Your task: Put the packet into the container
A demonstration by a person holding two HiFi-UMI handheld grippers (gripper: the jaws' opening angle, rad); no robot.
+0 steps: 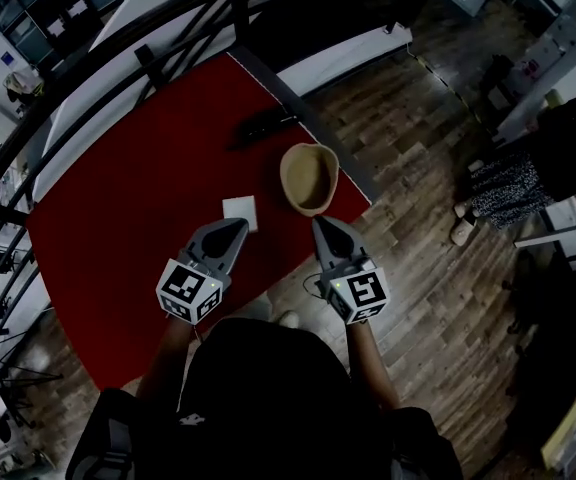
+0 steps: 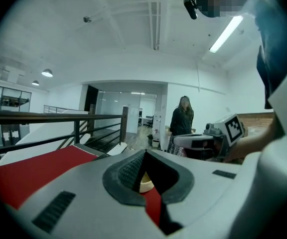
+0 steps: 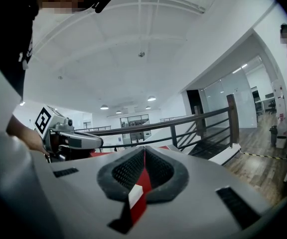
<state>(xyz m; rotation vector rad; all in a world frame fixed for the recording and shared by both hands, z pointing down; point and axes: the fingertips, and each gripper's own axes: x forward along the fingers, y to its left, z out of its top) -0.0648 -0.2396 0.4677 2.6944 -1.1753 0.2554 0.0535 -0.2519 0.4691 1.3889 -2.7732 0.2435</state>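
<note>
Red table (image 1: 118,218) beside a railing: the white packet (image 1: 240,210) lies flat near the tan container (image 1: 309,176), ungripped, with the left gripper (image 1: 240,226) and right gripper (image 1: 319,223) both closed and empty; packet probably light, thin and limp, so pinch an edge.

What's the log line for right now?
packet: on red table, outside container | left gripper: shut, empty | right gripper: shut, empty

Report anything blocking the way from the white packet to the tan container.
Nothing visible does. The packet lies beside the container on the red table, only bare surface between them; the black object sits farther back, off that line.
</note>
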